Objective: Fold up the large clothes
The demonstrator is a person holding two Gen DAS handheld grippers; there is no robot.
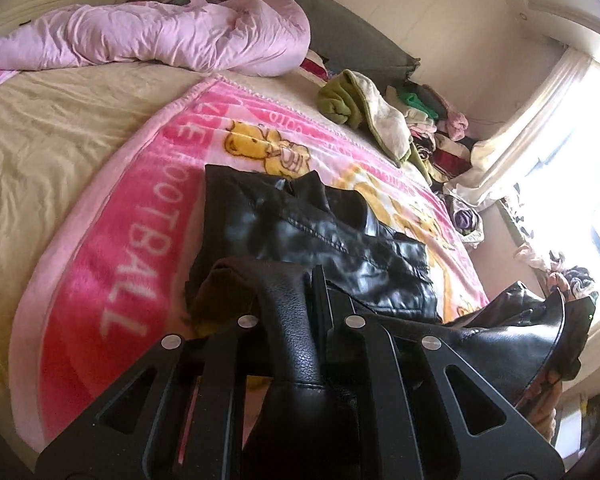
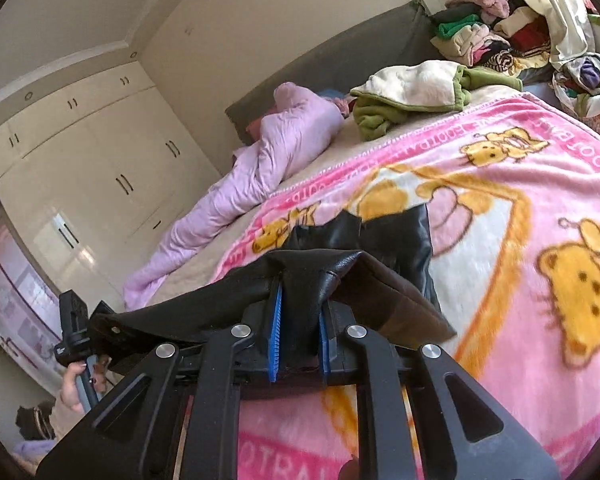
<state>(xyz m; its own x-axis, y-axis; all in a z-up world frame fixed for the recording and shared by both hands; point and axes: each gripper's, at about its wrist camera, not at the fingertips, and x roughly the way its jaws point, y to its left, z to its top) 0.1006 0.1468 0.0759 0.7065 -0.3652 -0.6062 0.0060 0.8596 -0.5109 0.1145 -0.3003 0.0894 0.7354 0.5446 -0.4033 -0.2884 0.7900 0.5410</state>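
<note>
A black leather jacket point(image 1: 300, 232) lies partly on a pink cartoon blanket point(image 1: 140, 240) spread over the bed. In the left wrist view my left gripper point(image 1: 296, 292) is shut on a raised fold of the leather, which drapes over its fingers. The lifted edge runs right toward the other gripper's body point(image 1: 576, 320). In the right wrist view my right gripper point(image 2: 300, 300) is shut on another fold of the jacket point(image 2: 392, 240), its blue pads point(image 2: 275, 328) pressing the leather. A hand point(image 2: 74, 388) holds the left gripper at far left. The jacket's front end hangs lifted above the blanket point(image 2: 520, 240).
A crumpled lilac duvet point(image 1: 160, 36) lies along the headboard side. A green and cream fleece point(image 1: 352, 104) sits at the blanket's far corner, with a pile of clothes point(image 1: 440, 128) beyond it by the bright window point(image 1: 572, 160). Cream wardrobes point(image 2: 100, 160) stand past the bed.
</note>
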